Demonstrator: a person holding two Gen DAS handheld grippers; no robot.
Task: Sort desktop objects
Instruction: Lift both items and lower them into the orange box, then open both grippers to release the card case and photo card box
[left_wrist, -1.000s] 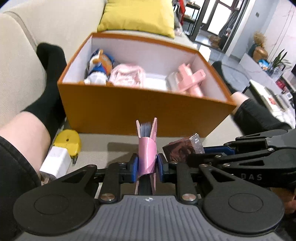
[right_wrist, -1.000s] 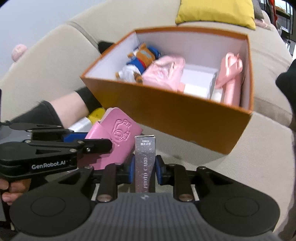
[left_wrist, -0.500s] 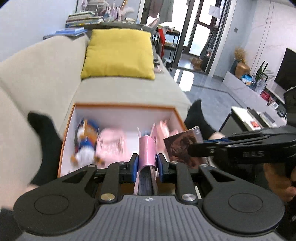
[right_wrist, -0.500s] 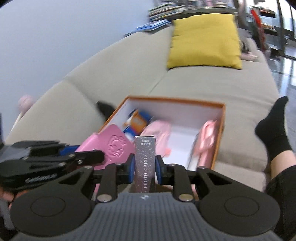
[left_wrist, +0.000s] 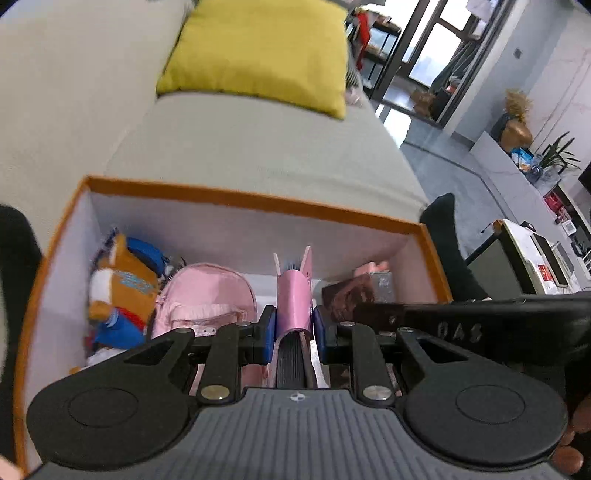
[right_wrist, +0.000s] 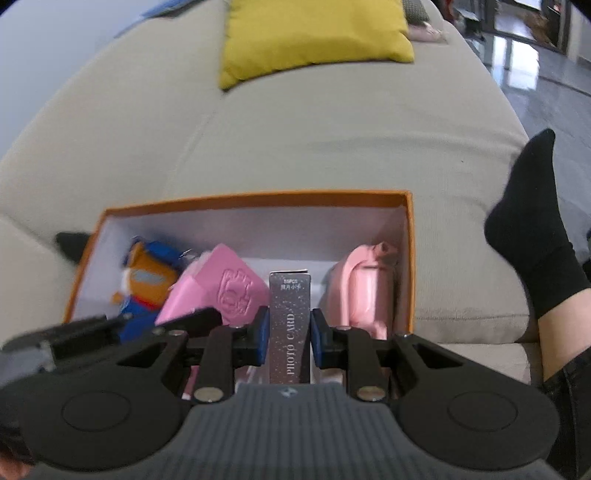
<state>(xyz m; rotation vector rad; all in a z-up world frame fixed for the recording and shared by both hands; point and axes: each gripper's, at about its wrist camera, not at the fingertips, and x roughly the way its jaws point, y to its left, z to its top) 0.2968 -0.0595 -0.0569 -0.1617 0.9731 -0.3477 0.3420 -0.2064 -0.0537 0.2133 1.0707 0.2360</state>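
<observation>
1. My left gripper (left_wrist: 293, 328) is pinched on a pink case (left_wrist: 294, 301), gripped by its thin sides, its long axis running straight out along the fingers and its far end tipped down over the orange box (left_wrist: 236, 197).
2. My right gripper (right_wrist: 286, 338) is pinched on a silver photo-card box (right_wrist: 289, 325), also lengthwise between the pads, printed face up.
3. Both loads hang above the open interior, past the near wall, so the way from each gripper to its landing spot is down and slightly forward.
4. Inside, the plush toy (left_wrist: 123, 284) lies left, the pink mini backpack (left_wrist: 207, 295) beside it, a pink item (right_wrist: 364, 291) against the right wall.
5. I judge the bare white strip between backpack and pink item is the only free floor; the 2 grippers sit side by side, nearly touching, and both aim at it, so 1 should drop first.
6. My right looks nearer that gap.
</observation>
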